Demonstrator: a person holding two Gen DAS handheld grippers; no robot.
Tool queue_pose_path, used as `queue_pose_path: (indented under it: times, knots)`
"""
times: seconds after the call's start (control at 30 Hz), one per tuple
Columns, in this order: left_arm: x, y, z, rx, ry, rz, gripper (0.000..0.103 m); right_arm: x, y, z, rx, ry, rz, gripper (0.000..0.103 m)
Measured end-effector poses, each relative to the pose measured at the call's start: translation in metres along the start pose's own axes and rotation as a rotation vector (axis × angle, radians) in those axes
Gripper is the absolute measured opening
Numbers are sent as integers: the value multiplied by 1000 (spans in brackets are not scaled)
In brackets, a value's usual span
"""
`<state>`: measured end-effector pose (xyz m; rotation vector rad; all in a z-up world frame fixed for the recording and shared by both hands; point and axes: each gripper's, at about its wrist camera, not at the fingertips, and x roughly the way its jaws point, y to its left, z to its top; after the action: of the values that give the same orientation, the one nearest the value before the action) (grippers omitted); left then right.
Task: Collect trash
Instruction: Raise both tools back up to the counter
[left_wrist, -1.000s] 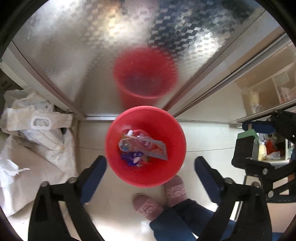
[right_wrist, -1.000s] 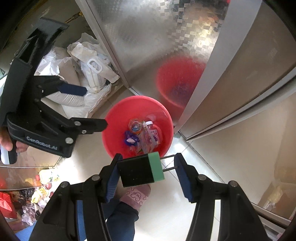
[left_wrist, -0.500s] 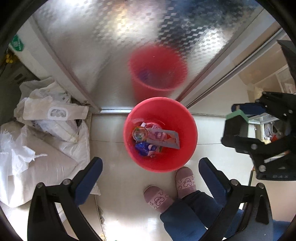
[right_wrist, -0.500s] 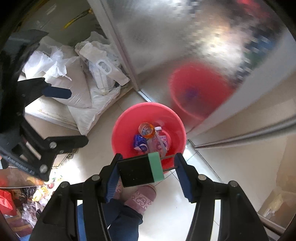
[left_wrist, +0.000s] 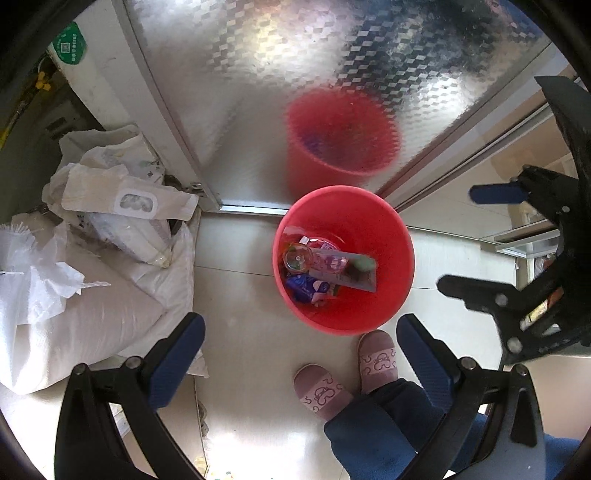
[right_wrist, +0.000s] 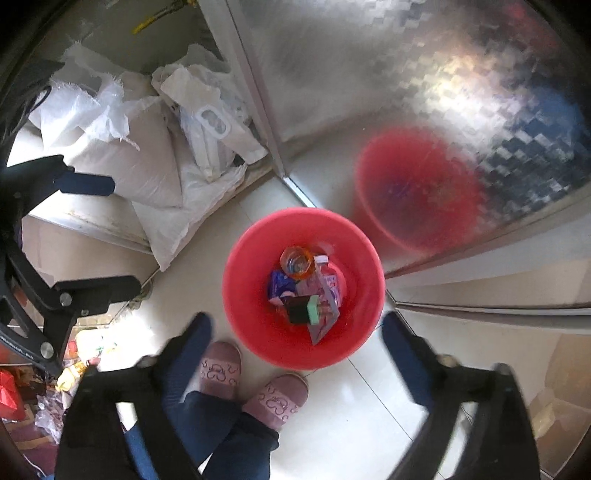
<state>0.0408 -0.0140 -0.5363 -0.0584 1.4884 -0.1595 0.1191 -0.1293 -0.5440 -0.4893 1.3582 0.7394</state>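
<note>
A red bin (left_wrist: 391, 229) (right_wrist: 354, 258) stands on the tiled floor below both grippers. It holds wrappers, a plastic bottle and a clear cup. A black box with a green end (right_wrist: 302, 309) lies on top of the trash in the right wrist view; it also shows blurred in the left wrist view (left_wrist: 360, 267). My right gripper (right_wrist: 295, 328) is open and empty above the bin's near rim. My left gripper (left_wrist: 301, 338) is open and empty above the floor beside the bin. The right gripper also shows at the right edge of the left wrist view (left_wrist: 476, 240).
A patterned metal door (left_wrist: 295, 92) behind the bin mirrors it. White sacks (left_wrist: 92, 258) are piled on the left. The person's feet in pink slippers (left_wrist: 343, 373) stand close to the bin. A shelf with clutter (right_wrist: 22, 398) lies low on the left.
My right gripper has opened and let go of the black and green box, which now lies in the bin. Both grippers have risen, so the bin looks smaller.
</note>
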Motion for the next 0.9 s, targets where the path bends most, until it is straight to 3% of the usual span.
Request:
queue_pose_path:
  times: [0.4, 0.63, 0.9]
  knots:
    - [-40, -15, 2, 5, -29, 17, 103, -39, 4, -10, 8, -33, 22, 102]
    - [-96, -26, -2, 23, -59, 39, 103, -95, 13, -16, 23, -85, 32, 102]
    - [-180, -46, -7, 9, -86, 10, 103, -172, 23, -20, 55, -116, -31, 102]
